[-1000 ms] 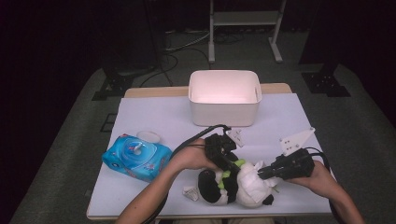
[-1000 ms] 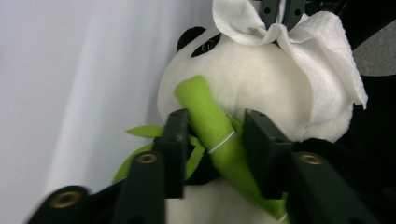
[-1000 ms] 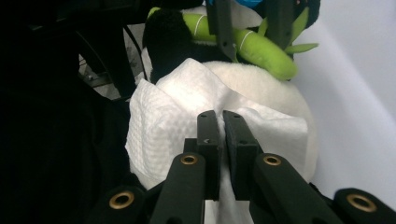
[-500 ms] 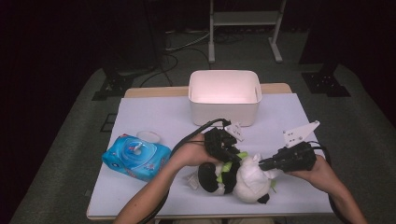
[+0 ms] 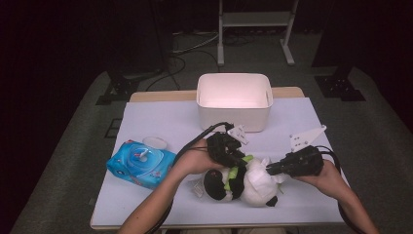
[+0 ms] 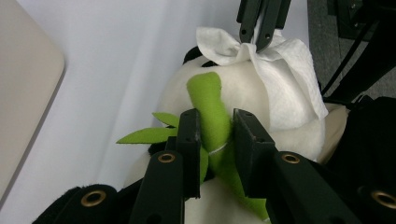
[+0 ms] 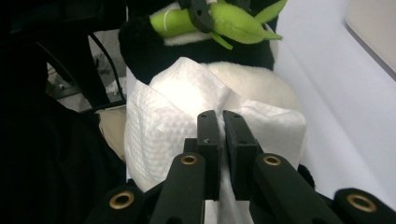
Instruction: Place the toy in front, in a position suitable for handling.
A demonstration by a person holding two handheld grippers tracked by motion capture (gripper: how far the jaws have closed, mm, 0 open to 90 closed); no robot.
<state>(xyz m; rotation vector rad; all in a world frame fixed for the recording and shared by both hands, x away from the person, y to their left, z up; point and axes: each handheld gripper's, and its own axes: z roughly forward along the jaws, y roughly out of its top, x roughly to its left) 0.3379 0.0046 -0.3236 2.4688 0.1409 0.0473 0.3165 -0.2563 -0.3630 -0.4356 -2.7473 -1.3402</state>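
High view shows a plush panda (image 5: 243, 183) lying on its side at the near edge of the white table (image 5: 160, 122), and everything else is placed from it. The left gripper (image 5: 233, 157) comes down on the panda from its far left side; in the left gripper view its jaws have just been closing and now pinch the panda's green bamboo stalk (image 6: 212, 116) between the pads, with two green leaves (image 6: 149, 133) sticking out beside the left jaw. The right gripper (image 5: 272, 169) reaches in level from the panda's right; in the right gripper view its jaws are clamped almost together on a bunched fold of a white tissue (image 7: 187, 107), which is draped over the panda's white body. The tissue covers much of that side of the toy, and the person's forearms cross the table edge in front of the panda. Left of the panda lies a blue pack of wet wipes (image 5: 141, 163), with a small round white lid (image 5: 155, 143) just beyond it. Straight behind the panda, near the far edge, stands a white open bin (image 5: 234, 100). Beyond the table are dark floor, cables and a metal stand (image 5: 253, 19).
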